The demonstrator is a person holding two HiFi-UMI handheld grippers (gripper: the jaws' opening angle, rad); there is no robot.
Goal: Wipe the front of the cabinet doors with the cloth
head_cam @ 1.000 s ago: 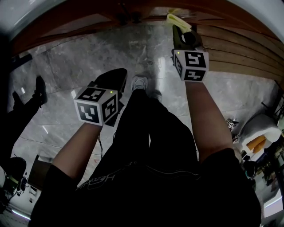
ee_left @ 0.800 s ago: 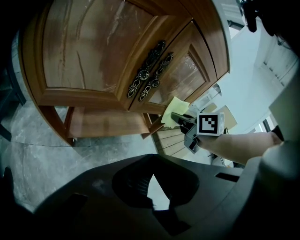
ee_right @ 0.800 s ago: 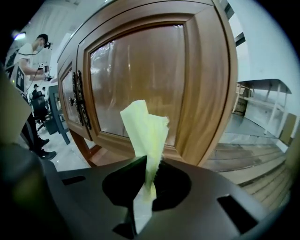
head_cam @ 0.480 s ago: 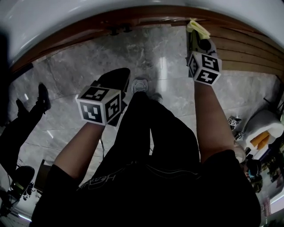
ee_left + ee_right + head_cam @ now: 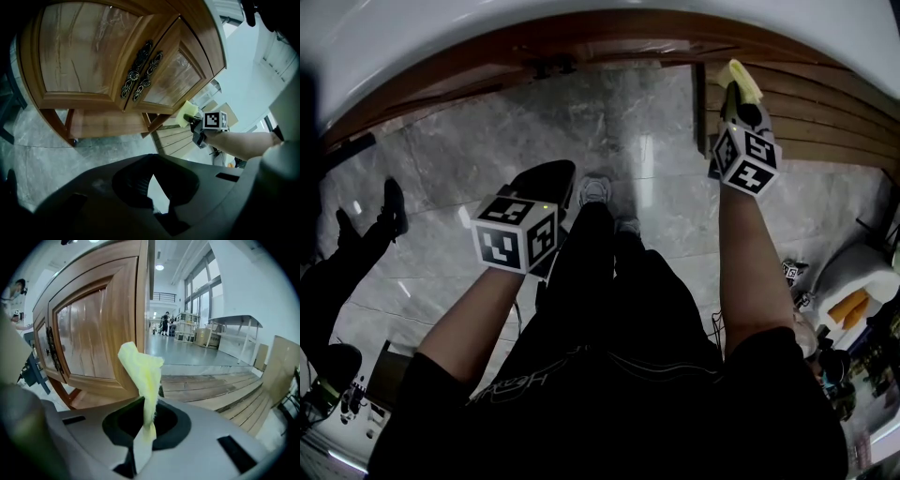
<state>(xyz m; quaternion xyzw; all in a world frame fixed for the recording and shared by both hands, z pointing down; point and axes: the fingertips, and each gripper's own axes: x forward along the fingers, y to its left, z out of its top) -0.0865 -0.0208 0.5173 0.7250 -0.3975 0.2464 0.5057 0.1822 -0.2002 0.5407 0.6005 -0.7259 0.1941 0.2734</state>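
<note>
One cloth (image 5: 140, 373), pinched in the right hand-held gripper (image 5: 139, 450), wants flat pressure on the cabinet door (image 5: 86, 333). Left hand-held gripper (image 5: 152, 194) hangs closed, empty.

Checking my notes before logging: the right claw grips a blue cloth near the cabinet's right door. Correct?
Not quite. The cloth in the right claw is yellow, not blue; the right gripper view shows it, held near the cabinet's right door.

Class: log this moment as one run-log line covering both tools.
right tool: shut on yellow cloth | left tool: shut, empty | cloth position: by edge of wooden cabinet door, contact unclear
</note>
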